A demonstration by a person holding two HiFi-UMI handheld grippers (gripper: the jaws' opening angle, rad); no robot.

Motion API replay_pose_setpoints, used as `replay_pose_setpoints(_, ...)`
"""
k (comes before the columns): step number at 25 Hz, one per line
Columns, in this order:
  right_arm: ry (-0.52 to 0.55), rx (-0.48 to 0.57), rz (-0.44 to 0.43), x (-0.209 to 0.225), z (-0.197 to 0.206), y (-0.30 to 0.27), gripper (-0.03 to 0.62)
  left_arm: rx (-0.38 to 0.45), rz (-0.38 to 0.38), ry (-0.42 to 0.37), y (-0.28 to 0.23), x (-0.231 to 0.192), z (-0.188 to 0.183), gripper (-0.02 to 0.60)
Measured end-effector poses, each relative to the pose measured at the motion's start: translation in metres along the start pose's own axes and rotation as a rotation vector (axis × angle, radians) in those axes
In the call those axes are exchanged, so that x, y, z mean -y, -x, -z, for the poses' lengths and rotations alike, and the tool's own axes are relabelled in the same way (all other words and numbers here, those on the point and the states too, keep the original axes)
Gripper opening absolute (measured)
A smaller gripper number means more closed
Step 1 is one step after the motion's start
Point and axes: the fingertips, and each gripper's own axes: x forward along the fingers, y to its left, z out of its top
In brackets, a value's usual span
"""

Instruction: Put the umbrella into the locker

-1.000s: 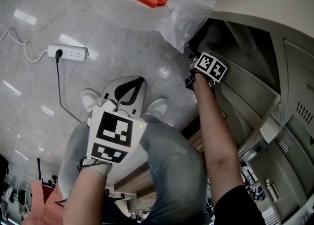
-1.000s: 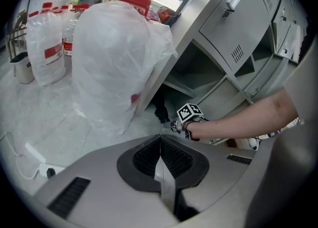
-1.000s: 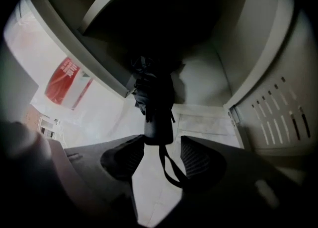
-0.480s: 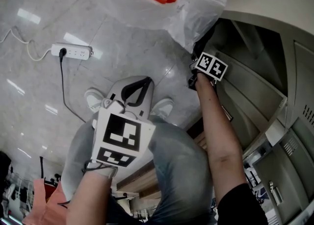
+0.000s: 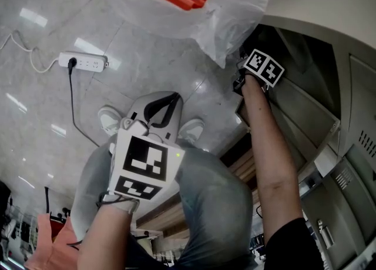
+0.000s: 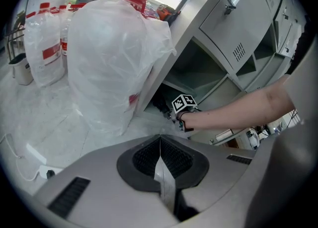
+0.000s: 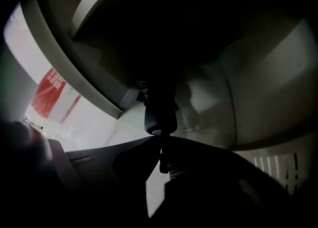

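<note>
**Umbrella held by its strap at the locker's mouth**

Nearest us, the left gripper (image 6: 160,155) hangs over the person's lap, its jaws pressed together on nothing. Farther out, the right gripper (image 7: 161,160) reaches into the locker (image 5: 305,107). Its jaws have just been closing and now pinch what looks like a thin strap (image 7: 161,145) on the umbrella (image 7: 159,113).

We judge this hold weak. The strap could slip free, or the umbrella could swing on it, knock the locker's edge and drop to the floor.

The folded umbrella is in the dark lower compartment. Its blunt end faces the gripper, and its long axis appears to run away into the locker.
</note>
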Motion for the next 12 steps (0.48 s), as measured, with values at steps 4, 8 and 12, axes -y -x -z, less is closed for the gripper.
replay_pose_setpoints(4, 0.020, 0.029, 0.021, 0.006, -0.020, 0.000, 0.011, 0.004, -0.005, -0.007, -0.001, -0.003, -0.006, 0.011)
replay_pose_setpoints(8, 0.017, 0.058, 0.045, 0.009, -0.035, -0.002, 0.015, 0.012, -0.008, -0.016, -0.001, -0.005, -0.011, 0.011)
replay_pose_setpoints(12, 0.028, 0.054, 0.043, 0.009, -0.037, -0.006, 0.064, 0.010, -0.012, -0.019, -0.001, -0.007, -0.012, 0.011)
